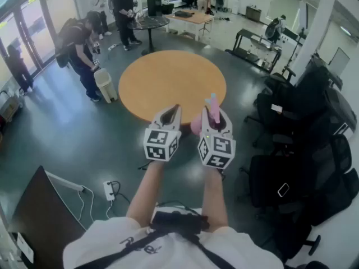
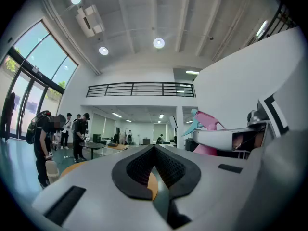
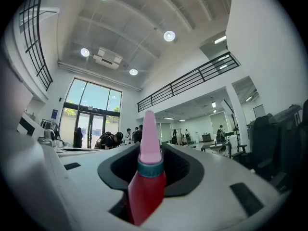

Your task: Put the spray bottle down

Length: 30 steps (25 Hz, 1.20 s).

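Here, pink spray bottle [image 3: 147, 186], in right claw [image 3: 150, 154]

Spray bottle [image 3: 147, 186] showing pink nozzle, teal collar, reddish body; round desk [image 1: 168, 83] glowing tan-orange; marker cubes [image 1: 161, 144] wearing black-white squares.

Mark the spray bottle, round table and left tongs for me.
spray bottle [image 3: 146, 186], right gripper view, on its red body.
round table [image 1: 168, 80], head view, on its bare orange top.
left tongs [image 2: 154, 147], left gripper view, where the closed tips meet.
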{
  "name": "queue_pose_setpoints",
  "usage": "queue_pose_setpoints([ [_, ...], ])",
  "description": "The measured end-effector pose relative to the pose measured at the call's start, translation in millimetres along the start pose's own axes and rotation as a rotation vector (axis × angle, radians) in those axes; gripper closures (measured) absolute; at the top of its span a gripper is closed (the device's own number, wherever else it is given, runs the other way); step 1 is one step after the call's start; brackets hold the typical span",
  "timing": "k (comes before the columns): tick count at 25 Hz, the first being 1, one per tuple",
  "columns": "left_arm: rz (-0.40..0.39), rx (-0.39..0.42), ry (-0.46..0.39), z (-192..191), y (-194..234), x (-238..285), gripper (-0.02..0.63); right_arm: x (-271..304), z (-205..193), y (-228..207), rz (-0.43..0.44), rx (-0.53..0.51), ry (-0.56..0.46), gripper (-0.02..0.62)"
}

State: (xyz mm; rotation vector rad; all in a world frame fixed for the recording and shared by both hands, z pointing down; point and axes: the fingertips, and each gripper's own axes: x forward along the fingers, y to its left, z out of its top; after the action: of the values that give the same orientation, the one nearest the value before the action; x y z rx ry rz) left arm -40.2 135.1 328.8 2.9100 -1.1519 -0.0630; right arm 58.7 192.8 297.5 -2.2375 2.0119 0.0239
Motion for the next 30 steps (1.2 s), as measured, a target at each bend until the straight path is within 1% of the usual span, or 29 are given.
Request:
queue_pose_setpoints([
  [7, 0.025, -0.021, -0.002, -2.1, -13.9, -2.2, 0.592, -10.6, -1.9, -13.0, 0.015, -0.004, 0.018, 0.440],
  [10, 0.036, -0.025, 0.000, -8.4, -22.6, -5.8, 0.592, -15.7, -5.8, -17.8, 0.035, 0.019, 0.020, 0.439],
  [14, 0.040, -0.016, 0.025, -21.2, -35.2, -4.1, 0.592, -22.1, -15.5, -28.0, 0.038, 0.024, 0.032, 0.439],
  [17, 0.046, -0.027, 0.040, -27.9, -39.6, -0.8, 0.592, -25.0, -19.9, -34.8, 0.041, 0.026, 0.051, 0.439],
  [24, 0.023, -0.038, 0.052, -36.1, -44.2, 25.2, 0.592, -11.5, -29.8, -52.2, 0.022, 0.026, 0.070, 0.439],
  [30, 0.008, -0.062, 0.056, -42.2, -27.4, 61.3, 0.592, 22.6, -35.6, -59.8, 0.017, 0.021, 0.078, 0.439],
])
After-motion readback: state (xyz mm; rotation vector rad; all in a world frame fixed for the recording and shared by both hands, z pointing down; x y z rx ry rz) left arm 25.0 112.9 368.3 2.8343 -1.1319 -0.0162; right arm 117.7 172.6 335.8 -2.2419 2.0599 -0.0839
